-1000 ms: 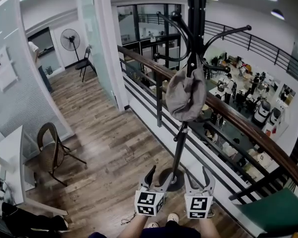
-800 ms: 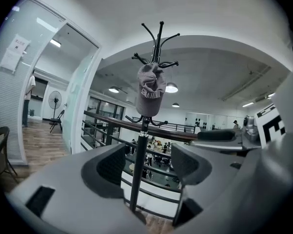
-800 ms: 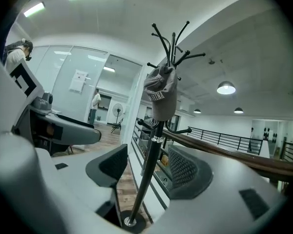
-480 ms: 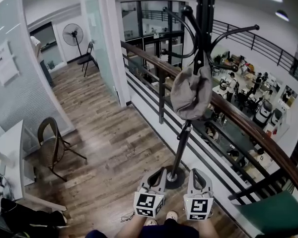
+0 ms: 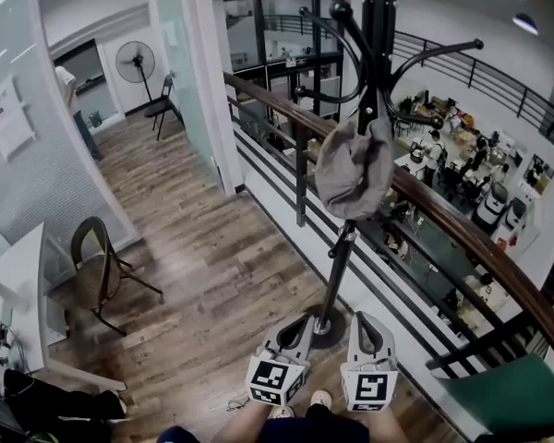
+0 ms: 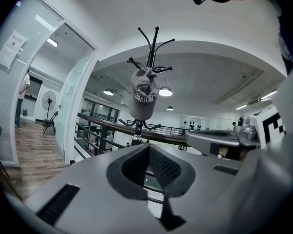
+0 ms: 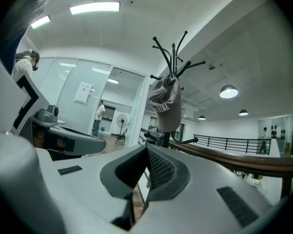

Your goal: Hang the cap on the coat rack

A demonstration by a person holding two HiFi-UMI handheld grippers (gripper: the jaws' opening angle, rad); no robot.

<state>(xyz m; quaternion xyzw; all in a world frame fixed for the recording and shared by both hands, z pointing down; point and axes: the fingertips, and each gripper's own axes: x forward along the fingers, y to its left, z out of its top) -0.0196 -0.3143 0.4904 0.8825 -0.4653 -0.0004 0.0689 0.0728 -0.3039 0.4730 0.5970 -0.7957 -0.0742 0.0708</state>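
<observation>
A grey cap [image 5: 354, 170] hangs from a hook of the black coat rack [image 5: 374, 26]; its pole runs down to a round base [image 5: 325, 332] on the wood floor. The cap [image 6: 144, 99] shows white lettering in the left gripper view, and the cap [image 7: 165, 103] hangs well ahead in the right gripper view too. My left gripper [image 5: 298, 326] and right gripper [image 5: 367, 324] are low at the bottom of the head view, side by side near the rack's base, far below the cap. Both are shut with nothing between the jaws.
A railing with a wooden handrail [image 5: 443, 220] runs diagonally behind the rack, with an open lower floor beyond. A wooden chair [image 5: 97, 273] and a white desk [image 5: 18, 284] stand at the left. A green seat [image 5: 512, 390] is at the bottom right. A glass partition [image 5: 180, 72] stands behind.
Both grippers' jaws went from spread open to shut, empty. The view shifted slightly; the cap stays hanging on the rack.
</observation>
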